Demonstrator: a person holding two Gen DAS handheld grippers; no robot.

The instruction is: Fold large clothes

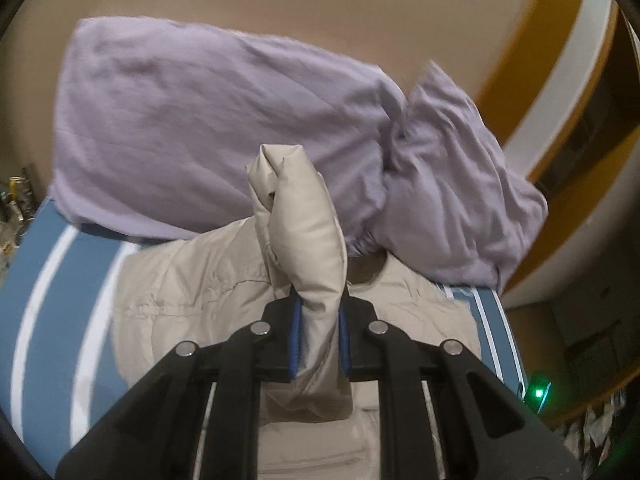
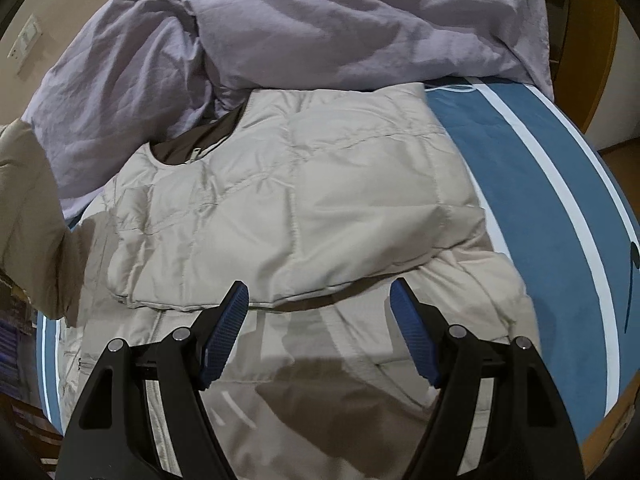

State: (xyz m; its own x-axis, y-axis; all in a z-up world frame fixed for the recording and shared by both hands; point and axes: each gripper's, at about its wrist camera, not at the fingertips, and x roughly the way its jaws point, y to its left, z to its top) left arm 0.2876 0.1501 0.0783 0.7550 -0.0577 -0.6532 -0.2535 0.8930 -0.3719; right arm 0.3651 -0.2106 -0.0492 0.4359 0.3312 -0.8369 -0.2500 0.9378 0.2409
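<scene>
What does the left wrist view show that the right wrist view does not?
Only the left wrist view shows the left tongs shut on a puffy beige sleeve. Only the right wrist view shows the open right tongs, the jacket's dark collar lining and a wall switch. Both show the beige jacket, the lilac duvet and the blue striped bedsheet.

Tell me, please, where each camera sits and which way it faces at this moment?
Left wrist: mounted on the left gripper, looking along its fingers, shut on a raised fold of the beige jacket, toward the lilac duvet.
Right wrist: mounted on the right gripper, open, looking down over the jacket on the blue bedsheet.
Shared: jacket, duvet, bedsheet.
</scene>
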